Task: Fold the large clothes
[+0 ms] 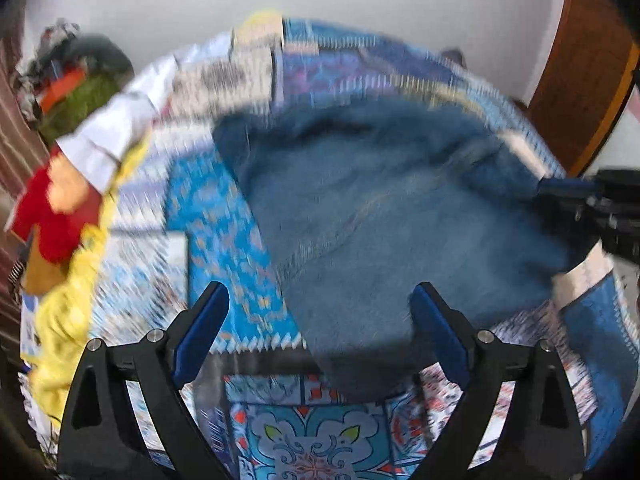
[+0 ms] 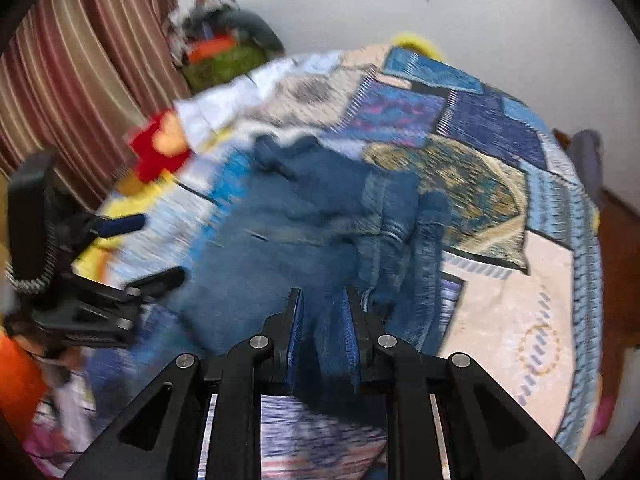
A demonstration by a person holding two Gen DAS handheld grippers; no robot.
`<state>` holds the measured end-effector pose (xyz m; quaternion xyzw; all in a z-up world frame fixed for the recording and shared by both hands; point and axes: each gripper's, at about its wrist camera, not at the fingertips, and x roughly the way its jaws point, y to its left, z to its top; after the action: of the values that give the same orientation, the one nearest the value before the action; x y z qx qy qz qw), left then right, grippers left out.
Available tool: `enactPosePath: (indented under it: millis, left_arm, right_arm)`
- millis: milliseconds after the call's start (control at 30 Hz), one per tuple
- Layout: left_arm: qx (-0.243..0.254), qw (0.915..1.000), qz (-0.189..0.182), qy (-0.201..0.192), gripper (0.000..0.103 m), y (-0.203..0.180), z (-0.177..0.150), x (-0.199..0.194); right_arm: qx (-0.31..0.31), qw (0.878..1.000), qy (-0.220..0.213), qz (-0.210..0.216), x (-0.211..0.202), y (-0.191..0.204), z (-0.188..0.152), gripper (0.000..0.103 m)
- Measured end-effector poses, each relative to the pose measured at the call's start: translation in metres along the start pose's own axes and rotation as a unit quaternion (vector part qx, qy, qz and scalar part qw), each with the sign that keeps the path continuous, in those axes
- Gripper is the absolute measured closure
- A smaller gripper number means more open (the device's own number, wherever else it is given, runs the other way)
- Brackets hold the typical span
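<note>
1. No brand, label or writing can be read; both views are smeared by motion blur.
2. No container can be made out. A heap of mixed clothes (image 2: 224,52) sits at the far left by the striped curtain (image 2: 80,64).
3. The blue jeans (image 1: 384,208) lie spread over the patterned bedspread (image 1: 224,216), about the middle of the bed.
4. The left gripper (image 1: 320,316) stands wide and released above the near edge of the jeans; nothing is pinched between its blue pads.
5. The right gripper (image 2: 322,316) is clenched on a fold of the jeans at their near right side.
6. A white garment (image 1: 116,136), a red one (image 1: 52,216) and a yellow one (image 1: 68,312) lie along the left of the bed.
</note>
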<state>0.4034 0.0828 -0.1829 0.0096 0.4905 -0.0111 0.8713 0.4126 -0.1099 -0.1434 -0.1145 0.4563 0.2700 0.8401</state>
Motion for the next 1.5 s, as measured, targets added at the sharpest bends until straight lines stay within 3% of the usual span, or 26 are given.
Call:
enactPosePath:
  millis: [33, 67, 133, 167, 200, 367, 500, 600, 800, 1000, 1167, 1333, 1433, 1500]
  left_arm:
    - [-0.005, 0.9999, -0.011, 0.002, 0.008, 0.0, -0.006, 0.007]
    - [-0.014, 0.9997, -0.022, -0.001, 0.006, 0.001, -0.013, 0.011]
    - [-0.031, 0.9992, -0.027, 0.0, 0.0, 0.004, -0.021, 0.015]
    - [-0.037, 0.9988, -0.032, -0.003, 0.0, 0.005, -0.025, 0.016]
    - [-0.04, 0.9985, -0.037, -0.006, 0.0, 0.006, -0.03, 0.017]
    - [-0.017, 0.9992, -0.034, 0.012, 0.0, 0.008, -0.053, 0.015]
    - [0.006, 0.9999, 0.01, 0.004, 0.001, 0.016, -0.057, -0.003]
    - [0.013, 0.9992, 0.027, -0.026, 0.001, 0.027, -0.045, -0.024]
    - [-0.008, 0.997, 0.019, -0.075, 0.001, 0.054, 0.011, -0.044]
    - [-0.047, 0.9968, -0.003, -0.065, 0.001, 0.071, 0.077, 0.003]
    - [-0.091, 0.995, -0.038, -0.015, 0.001, 0.073, 0.11, 0.071]
    - [-0.099, 0.995, -0.006, 0.012, 0.0, 0.078, 0.122, 0.128]
    - [-0.097, 0.9952, -0.011, 0.004, 0.0, 0.084, 0.118, 0.131]
    - [-0.098, 0.9951, -0.008, 0.0, 0.0, 0.087, 0.116, 0.123]
  right_arm:
    - [-0.001, 1.0, 0.013, -0.022, 0.009, -0.005, -0.005, 0.088]
    - [0.005, 0.999, 0.027, -0.017, 0.017, -0.012, -0.011, 0.082]
    - [0.037, 0.999, 0.033, -0.006, 0.023, -0.031, -0.023, 0.06]
    - [0.052, 0.998, 0.028, -0.011, 0.024, -0.04, -0.03, 0.034]
    - [0.06, 0.998, 0.02, -0.011, 0.023, -0.048, -0.036, 0.019]
    - [0.111, 0.992, 0.03, 0.045, 0.02, -0.071, -0.059, 0.019]
    - [0.118, 0.99, 0.042, 0.065, 0.007, -0.075, -0.059, 0.018]
    - [0.115, 0.99, 0.042, 0.072, -0.006, -0.075, -0.048, 0.018]
    - [0.112, 0.989, 0.0, 0.098, -0.023, -0.075, 0.0, 0.017]
    - [0.107, 0.987, -0.004, 0.118, 0.005, -0.071, 0.059, 0.017]
    - [0.14, 0.978, 0.062, 0.14, 0.078, -0.078, 0.091, 0.017]
    - [0.155, 0.975, 0.085, 0.138, 0.12, -0.098, 0.093, 0.018]
    - [0.136, 0.981, 0.074, 0.113, 0.122, -0.108, 0.089, 0.018]
    - [0.119, 0.987, 0.078, 0.081, 0.12, -0.113, 0.083, 0.012]
